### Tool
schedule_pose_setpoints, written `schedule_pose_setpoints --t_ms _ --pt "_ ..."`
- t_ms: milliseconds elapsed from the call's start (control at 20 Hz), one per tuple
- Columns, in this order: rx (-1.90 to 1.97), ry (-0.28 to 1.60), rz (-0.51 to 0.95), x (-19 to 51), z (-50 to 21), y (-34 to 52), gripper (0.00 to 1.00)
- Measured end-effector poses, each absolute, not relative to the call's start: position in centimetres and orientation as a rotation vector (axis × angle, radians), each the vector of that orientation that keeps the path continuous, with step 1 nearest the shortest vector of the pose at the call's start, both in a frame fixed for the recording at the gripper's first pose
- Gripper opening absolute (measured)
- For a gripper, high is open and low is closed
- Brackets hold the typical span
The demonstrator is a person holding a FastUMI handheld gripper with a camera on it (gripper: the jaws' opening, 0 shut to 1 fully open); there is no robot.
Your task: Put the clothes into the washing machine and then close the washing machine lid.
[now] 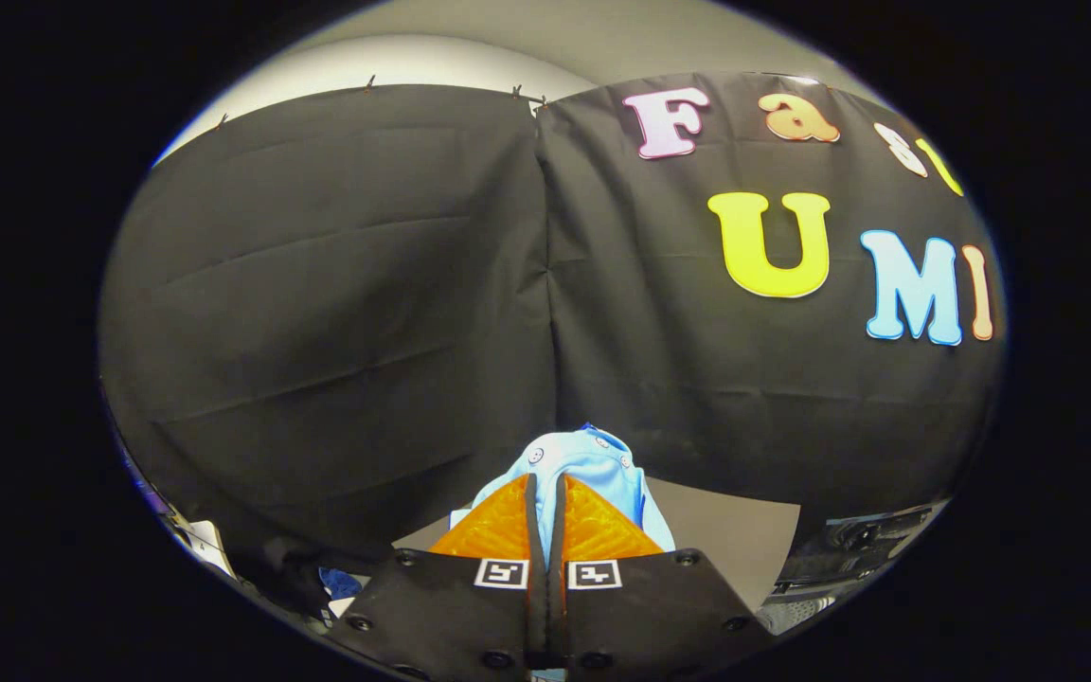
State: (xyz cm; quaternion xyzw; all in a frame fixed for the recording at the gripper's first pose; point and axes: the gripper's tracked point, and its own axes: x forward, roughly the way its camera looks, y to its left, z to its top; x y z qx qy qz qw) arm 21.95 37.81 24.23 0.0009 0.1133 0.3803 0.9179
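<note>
Before black cloth, claw [545,493] pinches blue garment [593,459].

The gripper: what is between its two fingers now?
In the gripper view, the gripper is shut on a light blue garment, which bunches up past the fingertips, against the black cloth wall.

My claw [545,493] is raised and points forward, level with the cloth wall ahead. Both fingers [498,526] stand nearly together, with only a narrow slit between their inner edges. They press on a light blue garment [593,459], which bunches up just beyond the fingertips and hangs down behind them. Each finger base carries one square marker [501,573].
</note>
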Motion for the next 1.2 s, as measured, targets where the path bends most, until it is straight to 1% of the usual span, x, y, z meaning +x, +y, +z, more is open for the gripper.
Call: schedule_pose_setpoints --t_ms 350,600,1200 --pt "0.020 0.223 0.771 22.0 25.5 34.2 0.01" --pt "0.054 0.189 0.742 22.7 28.0 29.9 0.01" --pt "0.090 0.144 0.575 24.3 30.2 15.4 0.01"
